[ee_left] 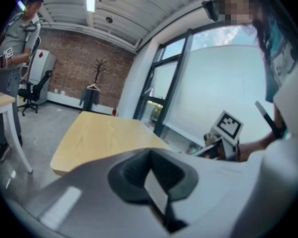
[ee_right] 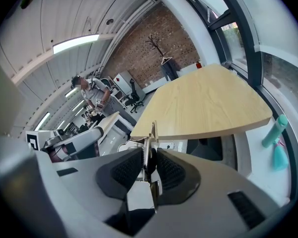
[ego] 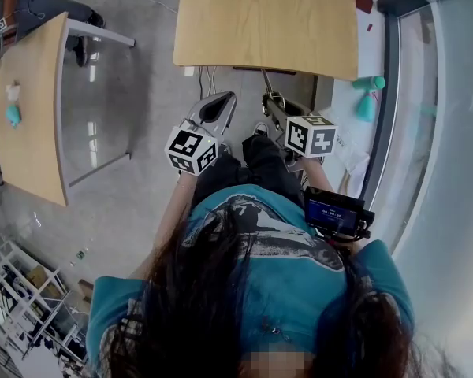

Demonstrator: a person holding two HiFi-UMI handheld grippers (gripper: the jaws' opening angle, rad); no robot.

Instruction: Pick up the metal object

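Note:
A thin flat metal object (ee_right: 148,146) stands upright between the dark ribbed pads of my right gripper (ee_right: 148,166), which is shut on it; its top sticks up past the pads. From the head view, the right gripper (ego: 271,102) is held in front of the person's body, below the near edge of a wooden table (ego: 264,22), and the metal object (ego: 266,81) shows as a thin strip at its tip. To its left my left gripper (ego: 219,99) is at the same height. In its own view, the left gripper (ee_left: 151,175) has its pads together with nothing between them.
A second wooden table (ego: 31,109) stands at the left with a small teal thing on it. Teal bottles (ego: 366,101) sit by the window frame (ego: 390,93) at the right. Another person (ee_right: 92,95) stands far back in the room, near office chairs.

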